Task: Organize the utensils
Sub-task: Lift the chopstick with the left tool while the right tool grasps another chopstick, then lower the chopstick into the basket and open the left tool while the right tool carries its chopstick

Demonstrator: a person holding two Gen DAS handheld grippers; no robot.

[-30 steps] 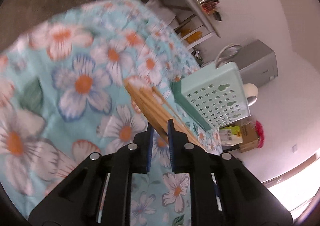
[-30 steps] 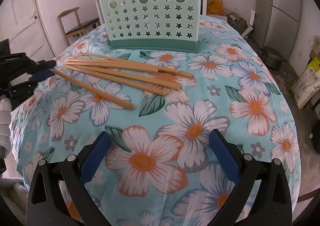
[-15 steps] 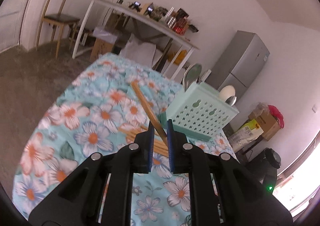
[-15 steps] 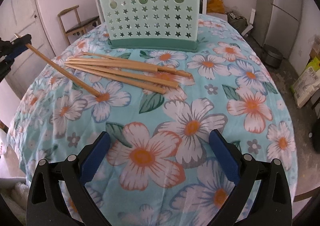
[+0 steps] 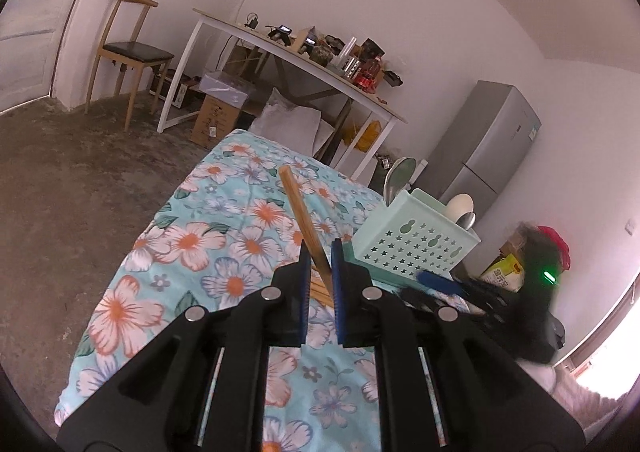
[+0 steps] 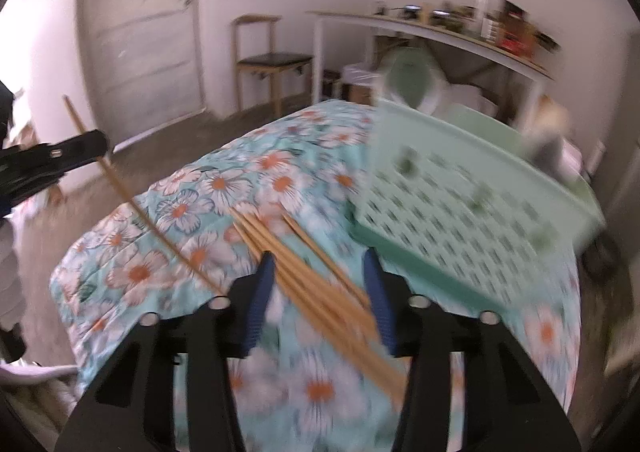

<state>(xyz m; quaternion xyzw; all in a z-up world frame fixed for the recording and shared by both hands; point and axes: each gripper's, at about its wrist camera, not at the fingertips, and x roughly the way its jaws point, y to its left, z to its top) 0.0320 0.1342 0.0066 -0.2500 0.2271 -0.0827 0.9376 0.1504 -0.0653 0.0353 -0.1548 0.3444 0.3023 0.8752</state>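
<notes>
We hold single chopstick clamped in left gripper, lifted off floral tablecloth, far tip low near cloth. Right gripper closing around loose chopsticks lying on cloth before holder; pads not yet pressing. Judgement: we steady left stick, square right jaws across bundle before the squeeze. Mint perforated utensil holder upright at table's far side; spoons stand inside, no chopsticks seen in it.
</notes>
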